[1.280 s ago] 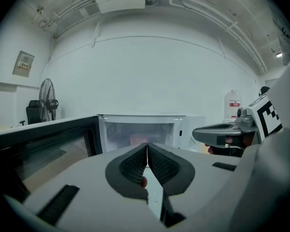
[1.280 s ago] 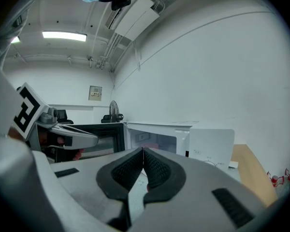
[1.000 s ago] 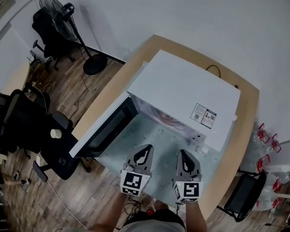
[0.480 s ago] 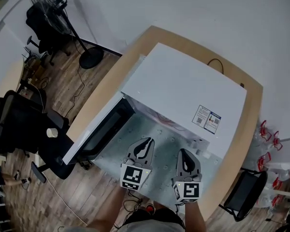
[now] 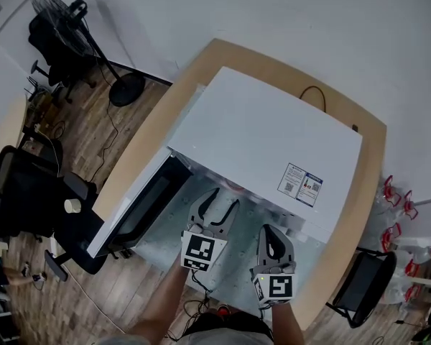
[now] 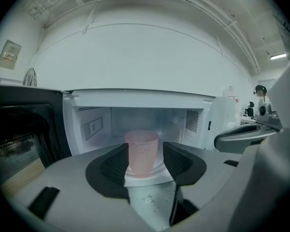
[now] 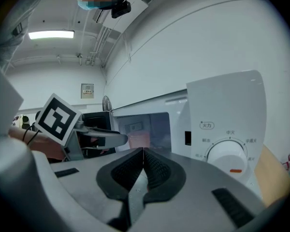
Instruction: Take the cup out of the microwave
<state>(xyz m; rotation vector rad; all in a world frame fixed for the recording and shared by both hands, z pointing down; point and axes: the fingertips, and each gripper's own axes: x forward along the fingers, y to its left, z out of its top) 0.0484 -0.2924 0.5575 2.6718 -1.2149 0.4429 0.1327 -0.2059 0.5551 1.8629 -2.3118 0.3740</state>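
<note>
My left gripper point(image 5: 223, 198) faces the cup point(image 6: 143, 151) in the microwave point(image 6: 135, 98), empty jaws opening to straddle it; my right gripper point(image 7: 143, 167) idles, jaws pressed together

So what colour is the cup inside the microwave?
Pink, see-through, with tiny dots. The cup shows best in the left gripper view.

The cup point(image 6: 143, 151) is translucent pink plastic, finely dotted near the rim. The microwave point(image 5: 266, 131) has a smooth white shell with a faint sheen, its door point(image 5: 144, 205) dark and glossy. The desk point(image 5: 165, 124) edge looks like pale wood, the floor point(image 5: 86, 142) darker wooden planks.
</note>
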